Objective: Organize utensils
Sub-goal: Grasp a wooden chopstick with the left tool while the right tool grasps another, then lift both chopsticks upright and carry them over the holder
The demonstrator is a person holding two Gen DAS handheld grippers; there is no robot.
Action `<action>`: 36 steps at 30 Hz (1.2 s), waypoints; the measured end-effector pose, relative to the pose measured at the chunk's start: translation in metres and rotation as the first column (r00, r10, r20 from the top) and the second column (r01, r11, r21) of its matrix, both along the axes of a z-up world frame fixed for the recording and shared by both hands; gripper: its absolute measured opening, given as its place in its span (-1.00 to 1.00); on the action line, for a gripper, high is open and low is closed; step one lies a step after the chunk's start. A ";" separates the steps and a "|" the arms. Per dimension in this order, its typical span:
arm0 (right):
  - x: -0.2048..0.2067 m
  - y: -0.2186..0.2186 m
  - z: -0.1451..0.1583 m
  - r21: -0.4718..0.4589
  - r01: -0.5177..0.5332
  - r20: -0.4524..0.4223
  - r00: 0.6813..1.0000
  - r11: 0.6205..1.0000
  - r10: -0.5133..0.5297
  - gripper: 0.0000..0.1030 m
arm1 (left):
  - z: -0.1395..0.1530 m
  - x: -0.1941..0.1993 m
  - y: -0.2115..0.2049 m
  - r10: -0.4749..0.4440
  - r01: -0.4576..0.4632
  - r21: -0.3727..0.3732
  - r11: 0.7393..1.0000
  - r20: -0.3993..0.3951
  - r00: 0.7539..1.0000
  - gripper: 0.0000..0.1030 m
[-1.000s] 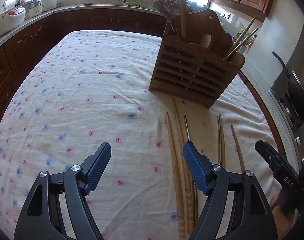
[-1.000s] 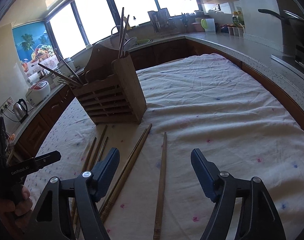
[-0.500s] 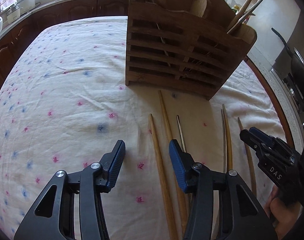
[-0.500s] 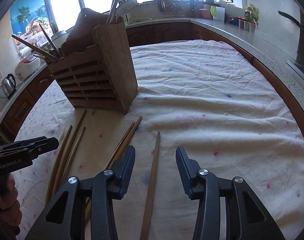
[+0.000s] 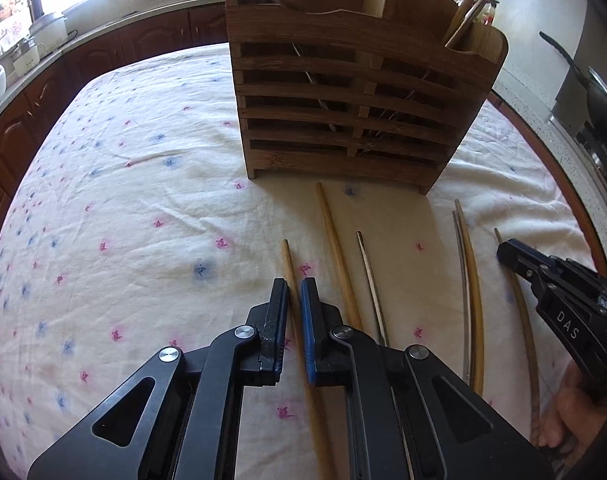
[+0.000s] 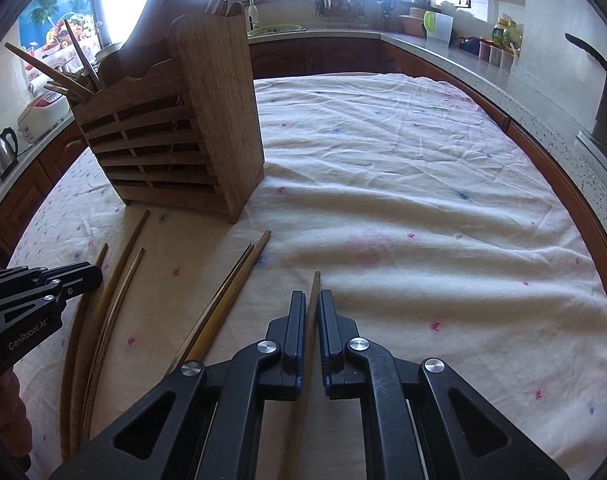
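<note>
- Left gripper (image 5: pixel 294 286): fingers clenched on a light wooden chopstick (image 5: pixel 288 258) lying on the table (image 5: pixel 123 200).
- Right gripper (image 6: pixel 312 300): fingers clamp a darker chopstick (image 6: pixel 315 284) (also flat on the cloth).
- Wooden utensil holder (image 5: pixel 343 100) stands just beyond.

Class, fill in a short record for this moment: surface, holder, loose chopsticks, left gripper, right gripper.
surface: table under a flowered cloth
holder: slatted wooden rack, upright, with utensils standing in it
loose chopsticks: six lie on the cloth in front of the rack
left gripper: closed on the leftmost chopstick
right gripper: closed on the rightmost chopstick
lifted yet: cannot tell
</note>
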State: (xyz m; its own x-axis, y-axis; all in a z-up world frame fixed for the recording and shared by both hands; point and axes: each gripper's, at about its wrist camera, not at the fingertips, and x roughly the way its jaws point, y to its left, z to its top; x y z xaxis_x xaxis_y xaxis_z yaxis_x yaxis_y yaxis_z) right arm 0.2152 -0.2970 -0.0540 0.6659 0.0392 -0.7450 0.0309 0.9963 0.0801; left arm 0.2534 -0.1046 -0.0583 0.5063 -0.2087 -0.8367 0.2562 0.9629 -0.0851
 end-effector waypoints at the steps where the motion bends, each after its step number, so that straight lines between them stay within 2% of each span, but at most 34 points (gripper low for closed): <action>1: -0.001 -0.001 0.002 0.015 0.002 0.003 1.000 1.000 -0.002 -0.89 | 0.003 -0.001 0.005 0.004 -0.004 -0.015 1.000 0.001 1.000 -0.89; 5: -0.014 -0.002 0.017 0.057 0.000 0.045 0.999 0.998 -0.003 -0.90 | 0.020 -0.012 0.021 0.017 -0.015 -0.087 0.996 0.023 1.000 -0.90; 11: -0.038 -0.005 0.057 0.126 -0.018 0.143 0.990 0.992 0.000 -0.90 | 0.058 -0.034 0.050 0.034 -0.018 -0.197 0.980 0.076 0.997 -0.90; 16: -0.058 -0.006 0.091 0.170 -0.045 0.225 0.974 0.984 0.005 -0.90 | 0.091 -0.052 0.062 0.039 -0.003 -0.250 0.968 0.138 0.990 -0.90; 26: -0.089 -0.002 0.152 0.184 -0.089 0.382 0.924 0.979 0.012 -0.91 | 0.143 -0.073 0.079 0.057 0.024 -0.307 0.951 0.250 0.967 -0.90; 36: -0.095 -0.001 0.172 0.179 -0.103 0.437 0.899 0.978 0.014 -0.91 | 0.153 -0.077 0.084 0.077 0.018 -0.322 0.946 0.279 0.957 -0.90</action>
State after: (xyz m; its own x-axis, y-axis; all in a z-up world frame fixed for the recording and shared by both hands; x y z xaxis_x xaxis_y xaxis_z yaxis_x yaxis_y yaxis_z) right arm 0.1205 -0.2983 0.1184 0.9116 0.2012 -0.3585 -0.1084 0.9588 0.2625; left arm 0.1767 -0.0206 0.0948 0.7227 -0.4209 -0.5482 0.2871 0.9044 -0.3157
